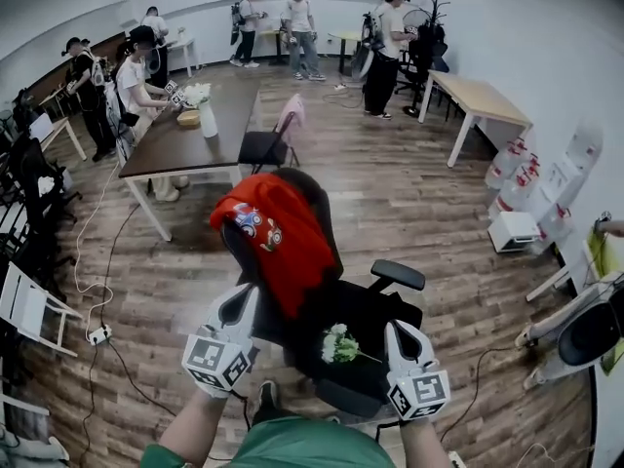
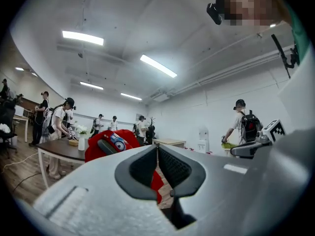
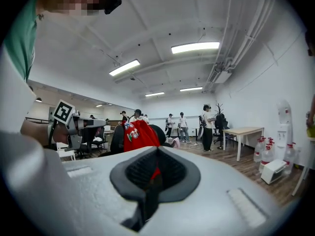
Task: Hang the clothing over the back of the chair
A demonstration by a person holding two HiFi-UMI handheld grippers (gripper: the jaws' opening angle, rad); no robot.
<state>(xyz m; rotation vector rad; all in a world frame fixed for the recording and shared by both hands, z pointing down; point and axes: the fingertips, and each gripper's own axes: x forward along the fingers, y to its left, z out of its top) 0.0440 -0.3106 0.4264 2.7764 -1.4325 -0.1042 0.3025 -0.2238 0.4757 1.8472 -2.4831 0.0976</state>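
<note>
A red garment with a cartoon patch (image 1: 283, 232) lies draped over the backrest of a black office chair (image 1: 395, 274). A white flower bunch (image 1: 338, 344) rests on the chair's seat. My left gripper (image 1: 244, 298) is held near the chair's left side, below the garment's hem, shut and holding nothing. My right gripper (image 1: 398, 331) hovers over the seat's right part, also shut and empty. In the left gripper view the garment (image 2: 106, 144) shows beyond the closed jaws (image 2: 157, 149). The right gripper view has the garment (image 3: 140, 134) ahead of its closed jaws (image 3: 157, 151).
A dark table (image 1: 180, 144) with a vase and basket stands behind the chair, with a pink-backed chair (image 1: 278, 135) beside it. A light wooden table (image 1: 483, 96) is at the back right. Several people stand around the room. Cables and a power strip (image 1: 96, 336) lie on the floor at left.
</note>
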